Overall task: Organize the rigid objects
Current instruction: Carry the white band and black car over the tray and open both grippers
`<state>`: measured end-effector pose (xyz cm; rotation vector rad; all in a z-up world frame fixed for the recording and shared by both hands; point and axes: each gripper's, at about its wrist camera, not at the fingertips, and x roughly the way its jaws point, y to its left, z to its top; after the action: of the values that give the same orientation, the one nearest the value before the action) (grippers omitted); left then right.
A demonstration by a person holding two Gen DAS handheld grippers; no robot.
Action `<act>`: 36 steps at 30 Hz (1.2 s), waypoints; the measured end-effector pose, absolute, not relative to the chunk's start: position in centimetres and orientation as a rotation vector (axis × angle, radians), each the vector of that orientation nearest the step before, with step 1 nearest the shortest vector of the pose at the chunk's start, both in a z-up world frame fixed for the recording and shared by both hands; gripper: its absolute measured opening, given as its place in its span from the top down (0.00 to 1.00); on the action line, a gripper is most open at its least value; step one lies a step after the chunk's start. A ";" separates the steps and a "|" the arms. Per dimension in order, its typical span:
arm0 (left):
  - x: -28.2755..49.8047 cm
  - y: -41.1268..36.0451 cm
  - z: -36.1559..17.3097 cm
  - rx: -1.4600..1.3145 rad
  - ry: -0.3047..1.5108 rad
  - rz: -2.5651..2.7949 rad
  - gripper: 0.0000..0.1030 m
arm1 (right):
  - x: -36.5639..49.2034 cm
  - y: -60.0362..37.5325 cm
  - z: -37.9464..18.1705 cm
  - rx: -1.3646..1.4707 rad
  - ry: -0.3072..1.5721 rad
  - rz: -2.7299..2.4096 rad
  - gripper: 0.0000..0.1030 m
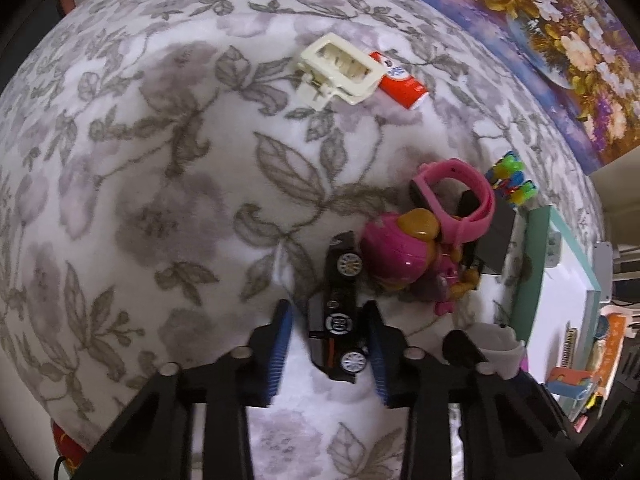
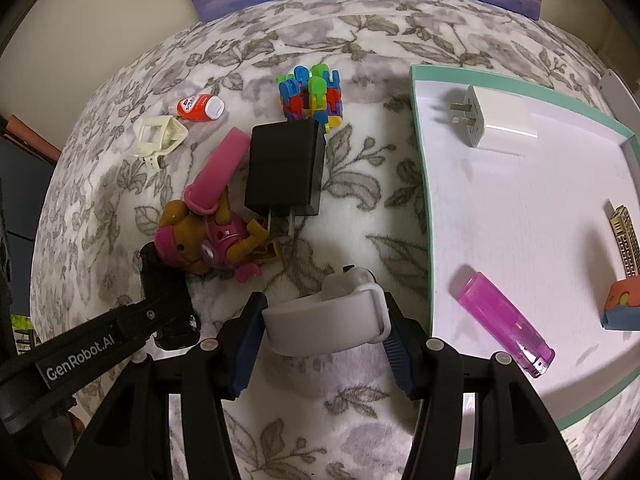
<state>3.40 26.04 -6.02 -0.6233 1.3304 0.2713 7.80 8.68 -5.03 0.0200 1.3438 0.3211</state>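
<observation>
A black toy car [image 1: 341,312] lies on the floral blanket [image 1: 160,200] between the left gripper [image 1: 329,322] fingers, which stand apart around it (contact unclear). A pink dog figure [image 1: 404,256] sits just beside it. The right gripper [image 2: 326,322] clamps a white watch band [image 2: 328,320] beside the teal-rimmed tray [image 2: 420,168], which holds a pink lighter [image 2: 502,320] and white charger [image 2: 500,122].

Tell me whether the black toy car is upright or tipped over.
Tipped on its side: in the left wrist view the black toy car shows both wheels facing up, lying between the open left gripper fingers.
</observation>
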 end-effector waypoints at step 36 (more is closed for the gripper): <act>4.6 20.9 3.9 -0.531 1.059 0.125 0.72 | 9.1 0.1 1.1 0.198 1.204 0.207 0.44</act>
<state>4.60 20.93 3.95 -0.5306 1.0587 0.1249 9.09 0.08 1.07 0.1981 1.2035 0.2068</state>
